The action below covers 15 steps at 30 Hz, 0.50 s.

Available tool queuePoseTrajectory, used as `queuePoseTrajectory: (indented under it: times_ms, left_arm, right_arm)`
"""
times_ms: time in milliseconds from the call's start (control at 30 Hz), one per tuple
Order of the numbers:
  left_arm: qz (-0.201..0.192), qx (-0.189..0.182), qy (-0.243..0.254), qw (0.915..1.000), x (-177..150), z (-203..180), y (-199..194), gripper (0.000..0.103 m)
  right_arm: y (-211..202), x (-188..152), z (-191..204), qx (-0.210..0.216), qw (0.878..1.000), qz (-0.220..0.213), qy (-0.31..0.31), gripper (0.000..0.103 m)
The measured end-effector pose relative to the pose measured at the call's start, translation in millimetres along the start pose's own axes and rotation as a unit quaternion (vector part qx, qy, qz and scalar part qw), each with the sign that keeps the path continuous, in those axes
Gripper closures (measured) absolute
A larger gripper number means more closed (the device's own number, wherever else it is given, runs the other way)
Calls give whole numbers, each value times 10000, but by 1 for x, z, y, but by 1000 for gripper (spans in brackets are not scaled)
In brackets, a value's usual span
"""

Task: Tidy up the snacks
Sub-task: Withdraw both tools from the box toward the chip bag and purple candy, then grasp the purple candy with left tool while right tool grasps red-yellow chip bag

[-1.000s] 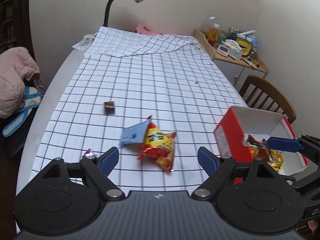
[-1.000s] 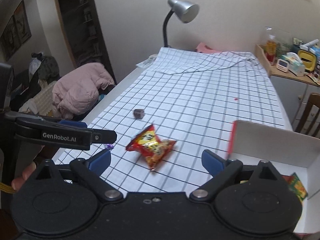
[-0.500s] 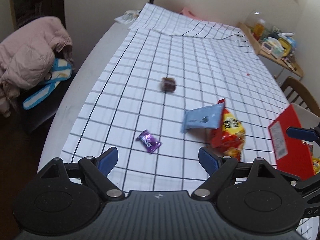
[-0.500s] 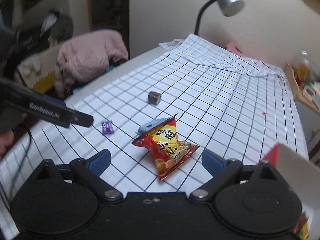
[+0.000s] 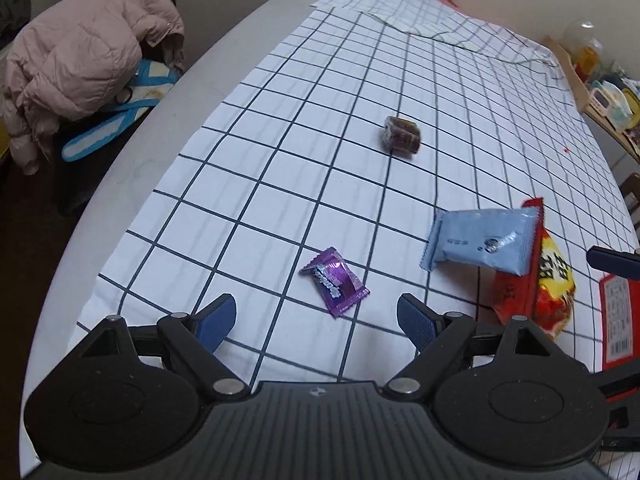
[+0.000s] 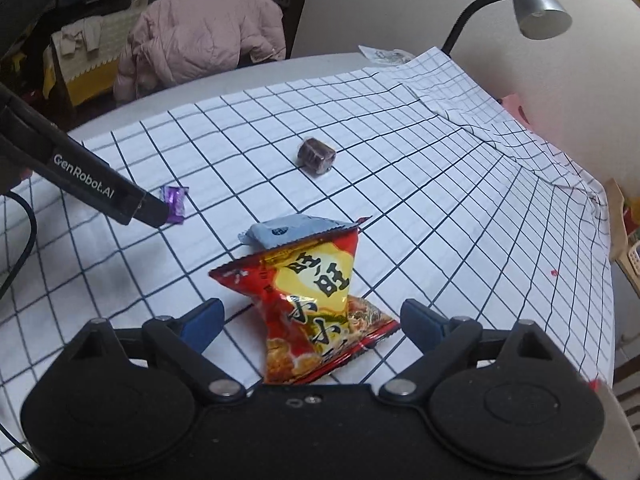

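a: since both tools are lined up on loose snacks, which pickup is in hand?

b: two approaches, i'd judge. the purple candy (image 5: 335, 281) lies on the checked tablecloth (image 5: 328, 128) near the table's left edge, just ahead of the left gripper (image 5: 316, 318), whose jaws stand wide apart and empty. the red snack bag (image 6: 316, 304) sits between the spread, empty jaws of the right gripper (image 6: 310, 318).

a: how do they lie?

b: in the left wrist view the candy's long axis runs diagonally, one twisted end toward the table's far left, the other toward the near right. the red bag stands pinched in the middle, its wide top tilted away from the right gripper, its long axis roughly along the approach. a pale blue packet (image 6: 296, 232) leans against its far side, touching it.

a: next move?

b: likely each drops and closes: the left across the candy's narrow width, the right on the bag's pinched waist without catching the blue packet. whether the fingers touch the cloth yet, i can't tell.

a: anything else out there?

b: a brown wrapped sweet (image 5: 402, 135) sits well apart toward the table's middle, and a red box edge (image 5: 618, 320) shows at the right of the left wrist view.
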<state>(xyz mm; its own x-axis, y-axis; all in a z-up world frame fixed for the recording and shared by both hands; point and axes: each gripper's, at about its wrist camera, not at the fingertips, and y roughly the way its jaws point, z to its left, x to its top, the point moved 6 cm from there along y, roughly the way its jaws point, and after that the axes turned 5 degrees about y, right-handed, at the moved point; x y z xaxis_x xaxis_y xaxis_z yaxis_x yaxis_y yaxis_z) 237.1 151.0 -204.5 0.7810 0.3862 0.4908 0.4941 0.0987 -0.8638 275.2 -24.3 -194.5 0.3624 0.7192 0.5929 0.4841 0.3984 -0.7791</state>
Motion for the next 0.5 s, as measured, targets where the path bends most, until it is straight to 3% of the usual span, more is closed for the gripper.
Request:
queuePoseTrajectory:
  times_ms: [333, 500]
  left_arm:
    - [-83, 541, -446, 9975, 6, -3, 17, 16]
    - [-120, 661, -372, 9970, 11, -8, 19, 38]
  right_arm:
    - [17, 2, -1, 108, 9998, 36, -168, 21]
    - [19, 2, 1, 183, 9997, 29, -145, 30]
